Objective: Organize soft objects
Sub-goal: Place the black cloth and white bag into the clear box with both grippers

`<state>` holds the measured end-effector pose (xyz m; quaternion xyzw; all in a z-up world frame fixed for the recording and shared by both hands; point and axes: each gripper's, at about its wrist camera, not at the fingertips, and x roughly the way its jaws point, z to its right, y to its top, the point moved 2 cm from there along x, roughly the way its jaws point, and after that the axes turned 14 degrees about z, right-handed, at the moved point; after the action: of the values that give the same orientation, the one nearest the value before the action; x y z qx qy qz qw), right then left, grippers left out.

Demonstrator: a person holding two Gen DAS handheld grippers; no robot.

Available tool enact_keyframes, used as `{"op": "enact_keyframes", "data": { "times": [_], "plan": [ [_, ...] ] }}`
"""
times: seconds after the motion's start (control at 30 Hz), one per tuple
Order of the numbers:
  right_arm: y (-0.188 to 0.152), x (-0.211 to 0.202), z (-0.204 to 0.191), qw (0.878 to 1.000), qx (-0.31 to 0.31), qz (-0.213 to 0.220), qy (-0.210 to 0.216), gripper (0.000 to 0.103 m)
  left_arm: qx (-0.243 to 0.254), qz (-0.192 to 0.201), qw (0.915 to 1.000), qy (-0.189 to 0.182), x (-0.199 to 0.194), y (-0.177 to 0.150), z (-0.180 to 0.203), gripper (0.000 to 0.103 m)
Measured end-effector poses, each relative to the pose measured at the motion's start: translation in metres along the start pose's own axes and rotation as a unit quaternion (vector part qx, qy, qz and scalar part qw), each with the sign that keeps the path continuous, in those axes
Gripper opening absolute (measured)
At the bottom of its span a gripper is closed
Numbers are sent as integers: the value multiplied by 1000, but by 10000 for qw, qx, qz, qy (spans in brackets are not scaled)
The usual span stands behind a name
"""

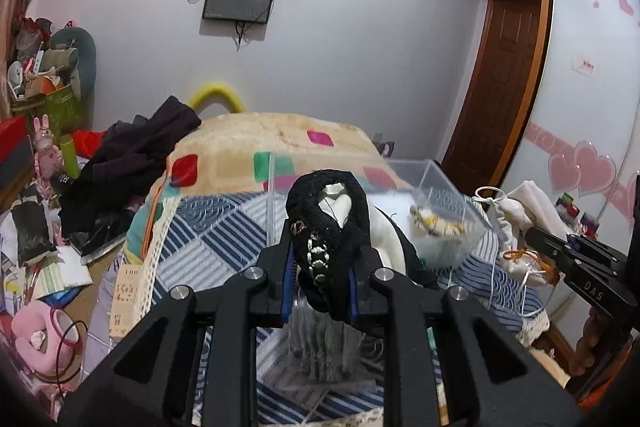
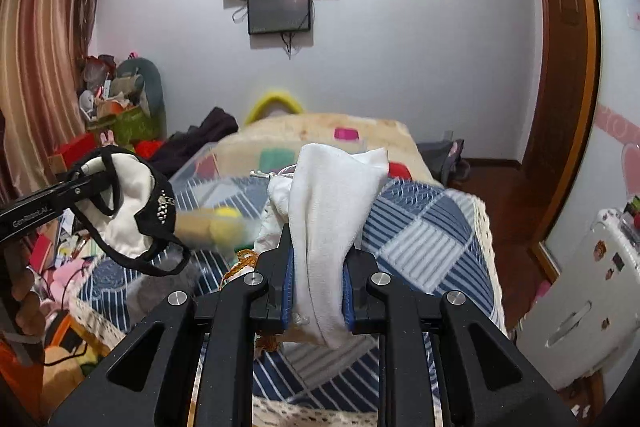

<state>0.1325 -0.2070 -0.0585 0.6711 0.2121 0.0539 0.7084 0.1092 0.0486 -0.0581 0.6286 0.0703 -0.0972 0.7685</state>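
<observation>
My left gripper (image 1: 320,267) is shut on a black fabric mask (image 1: 328,227) with white lining and small studs, held up above the bed. It also shows in the right wrist view (image 2: 140,211), hanging from the left gripper (image 2: 86,177) at the left. My right gripper (image 2: 319,267) is shut on a white cloth pouch (image 2: 328,203) with a drawstring, held above the bed. In the left wrist view the right gripper (image 1: 536,237) sits at the right by the white pouch (image 1: 520,203). A clear plastic box (image 1: 432,211) holding small soft toys stands on the bed ahead.
The bed has a blue-and-white striped patchwork cover (image 2: 424,235) and a beige blanket (image 1: 272,143). Dark clothes (image 1: 132,163) lie at its left. Clutter and pink plush toys (image 1: 40,335) fill the floor at the left. A wooden door (image 1: 504,79) and wardrobe stand at the right.
</observation>
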Motion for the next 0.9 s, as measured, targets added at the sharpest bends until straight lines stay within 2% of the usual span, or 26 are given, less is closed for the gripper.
{"op": "enact_keyframes", "data": {
  "times": [0.13, 0.37, 0.6, 0.77, 0.9],
  "plan": [
    [14, 10, -4, 9998, -13, 181, 42, 17, -65, 162, 9998, 84, 8, 16, -4, 20],
    [24, 38, -20, 9997, -43, 214, 129, 17, -209, 227, 9991, 300, 36, 35, -12, 20],
    [23, 73, -32, 9997, -137, -13, 197, 17, -50, 163, 9979, 632, 75, 35, -13, 20],
    [18, 98, -40, 9991, -264, -279, 199, 17, -40, -85, 9977, 666, 103, 25, -11, 20],
    [5, 117, -47, 9972, -337, -616, 261, 17, 156, -270, 9972, 685, 123, 15, -5, 20]
  ]
}}
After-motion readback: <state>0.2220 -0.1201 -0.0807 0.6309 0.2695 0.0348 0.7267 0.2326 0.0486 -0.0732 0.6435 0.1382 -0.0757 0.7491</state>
